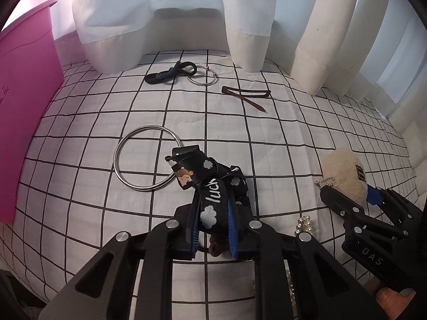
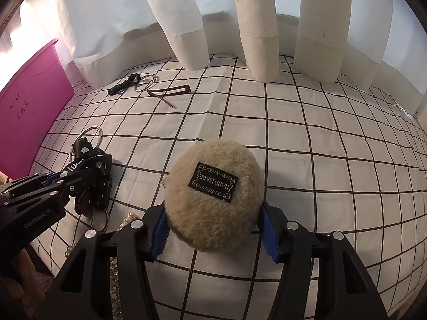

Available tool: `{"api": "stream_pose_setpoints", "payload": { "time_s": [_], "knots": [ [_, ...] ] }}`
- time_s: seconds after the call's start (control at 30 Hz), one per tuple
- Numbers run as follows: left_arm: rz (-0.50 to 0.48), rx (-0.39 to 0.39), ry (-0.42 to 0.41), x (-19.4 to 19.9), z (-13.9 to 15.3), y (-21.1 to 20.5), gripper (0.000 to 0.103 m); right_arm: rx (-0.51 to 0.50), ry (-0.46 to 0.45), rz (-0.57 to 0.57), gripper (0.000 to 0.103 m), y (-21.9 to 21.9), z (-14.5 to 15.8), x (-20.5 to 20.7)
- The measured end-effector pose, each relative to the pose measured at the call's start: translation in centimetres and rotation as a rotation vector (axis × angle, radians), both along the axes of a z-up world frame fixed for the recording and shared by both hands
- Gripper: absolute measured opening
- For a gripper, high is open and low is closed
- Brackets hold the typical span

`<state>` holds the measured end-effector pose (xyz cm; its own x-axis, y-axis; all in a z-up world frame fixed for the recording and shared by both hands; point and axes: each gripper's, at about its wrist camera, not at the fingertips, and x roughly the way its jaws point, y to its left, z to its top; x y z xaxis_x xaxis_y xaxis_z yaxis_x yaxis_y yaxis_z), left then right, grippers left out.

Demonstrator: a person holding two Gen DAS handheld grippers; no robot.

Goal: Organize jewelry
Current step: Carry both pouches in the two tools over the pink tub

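Observation:
My left gripper point(image 1: 213, 213) is shut on a black printed strap point(image 1: 210, 186) with white clouds and lettering; both blue pads press its sides. A large silver ring point(image 1: 146, 157) hangs from the strap and lies on the checked cloth point(image 1: 267, 138). My right gripper point(image 2: 214, 229) is shut on a round beige plush charm point(image 2: 213, 194) with a black label, one blue pad against each side. The left wrist view shows the charm point(image 1: 344, 176) with its ball chain point(image 1: 324, 182), held in the right gripper point(image 1: 352, 197). In the right wrist view the left gripper point(image 2: 72, 178) holds the strap point(image 2: 85, 160).
At the back lie a black cord point(image 1: 170, 73) with a small silver ring point(image 1: 201, 76) and a brown hair clip point(image 1: 245, 93). Pearl and gold beads point(image 1: 304, 224) sit between the grippers. A pink box point(image 1: 26, 106) stands at the left. White curtains point(image 1: 186, 13) hang behind.

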<state>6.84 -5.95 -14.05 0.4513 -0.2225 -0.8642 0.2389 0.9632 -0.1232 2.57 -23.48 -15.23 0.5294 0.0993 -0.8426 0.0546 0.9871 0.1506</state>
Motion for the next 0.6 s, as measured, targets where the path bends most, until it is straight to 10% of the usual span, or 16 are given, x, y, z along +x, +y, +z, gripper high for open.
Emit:
{"api": "stream_pose_setpoints", "payload": {
  "time_s": [0.6],
  "knots": [
    [0.097,-0.156,-0.073,-1.0,7.4,5.4,0.018,0.048,-0.055,0.006,0.056,-1.7,4.3,-2.5]
  ]
}}
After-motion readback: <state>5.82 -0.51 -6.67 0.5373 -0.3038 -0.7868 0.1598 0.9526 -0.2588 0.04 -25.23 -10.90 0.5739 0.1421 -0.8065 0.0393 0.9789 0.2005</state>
